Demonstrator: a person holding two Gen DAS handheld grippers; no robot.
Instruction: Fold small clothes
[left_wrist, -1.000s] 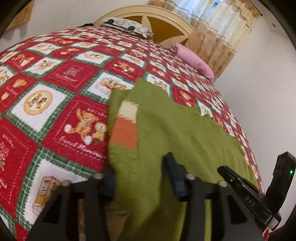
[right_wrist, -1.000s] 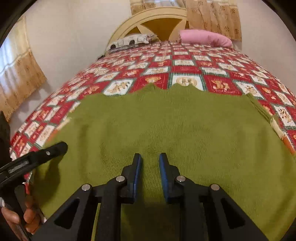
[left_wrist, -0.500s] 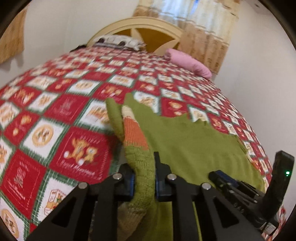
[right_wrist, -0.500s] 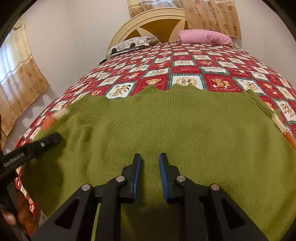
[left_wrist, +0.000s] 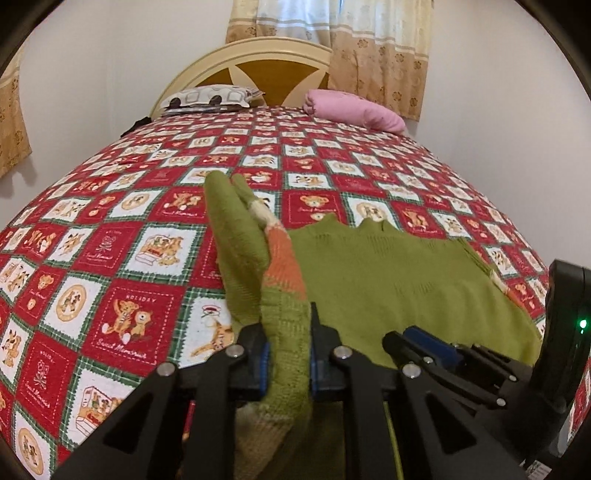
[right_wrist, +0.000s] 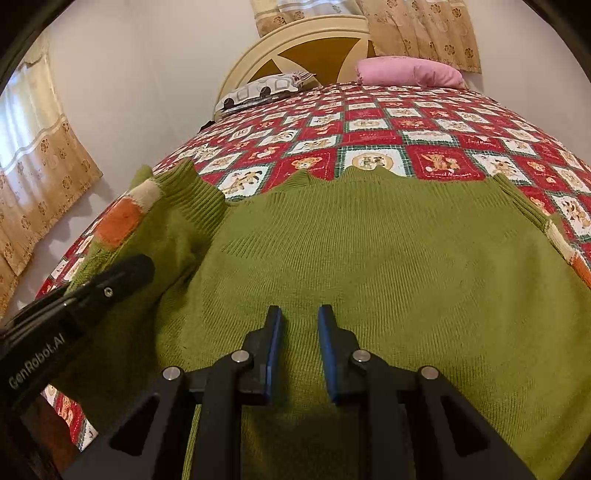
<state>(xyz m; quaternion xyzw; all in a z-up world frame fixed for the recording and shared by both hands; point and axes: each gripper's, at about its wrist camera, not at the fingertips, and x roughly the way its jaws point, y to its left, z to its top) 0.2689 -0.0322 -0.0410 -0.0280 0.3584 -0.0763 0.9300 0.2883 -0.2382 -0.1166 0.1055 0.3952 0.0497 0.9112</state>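
A small green knit sweater (right_wrist: 369, 251) lies spread on the bed, neck toward the headboard. Its left sleeve (left_wrist: 273, 266), green with orange and cream bands, is lifted off the quilt. My left gripper (left_wrist: 286, 347) is shut on that sleeve near the cuff and holds it up over the sweater's left edge. It also shows in the right wrist view (right_wrist: 110, 284). My right gripper (right_wrist: 299, 332) rests on the sweater's lower middle with a narrow gap between its blue pads and nothing held. It also shows in the left wrist view (left_wrist: 424, 343). The right sleeve (right_wrist: 565, 240) lies flat.
The bed carries a red, white and green teddy-bear quilt (left_wrist: 110, 258). A pink pillow (left_wrist: 351, 110) and a patterned pillow (left_wrist: 210, 96) lie by the cream headboard (left_wrist: 255, 59). Curtains hang behind and at the left wall (right_wrist: 37, 184).
My left gripper has shut on the left sleeve and lifted it up off the quilt, swinging toward the sweater's body. My right gripper has stayed on the sweater.
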